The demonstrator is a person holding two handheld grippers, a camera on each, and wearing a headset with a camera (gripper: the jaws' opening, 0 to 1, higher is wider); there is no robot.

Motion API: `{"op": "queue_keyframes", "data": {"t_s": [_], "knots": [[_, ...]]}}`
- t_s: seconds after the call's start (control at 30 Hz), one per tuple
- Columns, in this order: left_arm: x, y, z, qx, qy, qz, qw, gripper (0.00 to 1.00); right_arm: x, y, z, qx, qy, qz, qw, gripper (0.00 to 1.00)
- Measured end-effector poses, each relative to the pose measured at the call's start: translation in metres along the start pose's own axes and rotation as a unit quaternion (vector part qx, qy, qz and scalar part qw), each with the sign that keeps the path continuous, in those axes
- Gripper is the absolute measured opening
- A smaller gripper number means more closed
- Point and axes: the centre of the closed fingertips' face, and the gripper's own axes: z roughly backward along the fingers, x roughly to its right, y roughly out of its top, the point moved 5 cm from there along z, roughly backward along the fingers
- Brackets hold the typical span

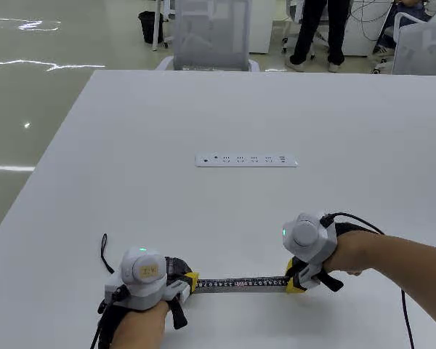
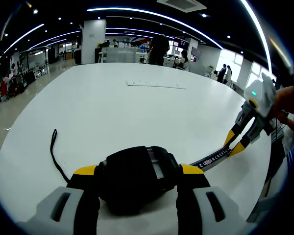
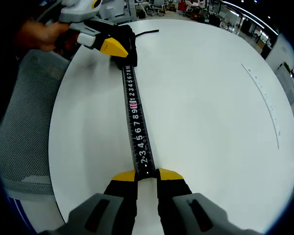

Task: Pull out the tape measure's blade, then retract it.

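The left tongs (image 2: 138,170) were clenched on the black tape case (image 2: 132,188). The right tongs (image 3: 147,175) pinched the end of the blade (image 3: 135,117), which stretched flat between them along the near edge of the white tabletop (image 1: 240,109). A power strip (image 1: 246,160) lay mid-tabletop, and a chair (image 1: 211,33) stood at the far edge.
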Motion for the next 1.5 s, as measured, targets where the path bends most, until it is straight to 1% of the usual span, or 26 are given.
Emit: {"op": "queue_keyframes", "data": {"t_s": [1.5], "knots": [[0.000,0.000,0.001,0.002,0.000,0.002,1.0000,0.60,-0.001,0.013,-0.005,0.007,0.000,-0.004,1.0000,0.14]]}}
